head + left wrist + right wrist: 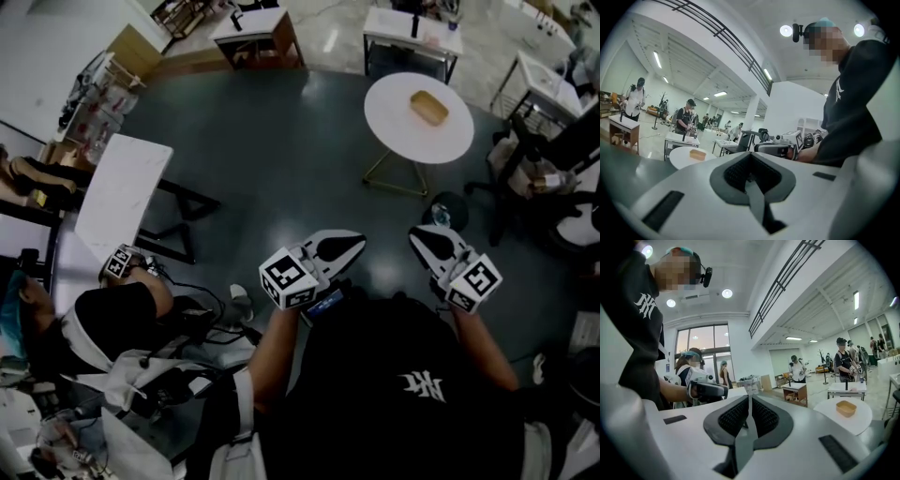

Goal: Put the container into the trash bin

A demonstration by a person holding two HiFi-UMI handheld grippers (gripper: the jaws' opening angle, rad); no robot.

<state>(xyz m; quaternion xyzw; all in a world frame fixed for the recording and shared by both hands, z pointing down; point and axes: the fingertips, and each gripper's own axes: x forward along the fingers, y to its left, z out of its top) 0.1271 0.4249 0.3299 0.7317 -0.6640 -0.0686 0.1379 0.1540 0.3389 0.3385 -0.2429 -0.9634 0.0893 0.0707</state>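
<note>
Head view: I hold both claws level in front of my body. My left claw (349, 246) and my right claw (424, 238) sit side by side, apart from each other, over dark floor. Both appear clenched and empty. The container (428, 107), tan and open-topped, rests on a round white table (394, 141) well ahead of the claws, nearer the right one. A dark round thing (452, 208) stands on the floor beside the table's legs; I cannot tell whether it is the bin.

Left gripper view: the jaws of my left claw are pressed together along one seam, with nothing between them. The container (697, 154) shows beyond the claw, to the left, on the table (677, 158). My right claw (771, 149) is visible to the right, in my hand.

Right gripper view: the jaws of my right claw are likewise clenched tight, nothing held. The container (846, 408) sits on the table (829, 423) at the right, well apart from the claw. My left claw (711, 390) shows at the left.
</note>
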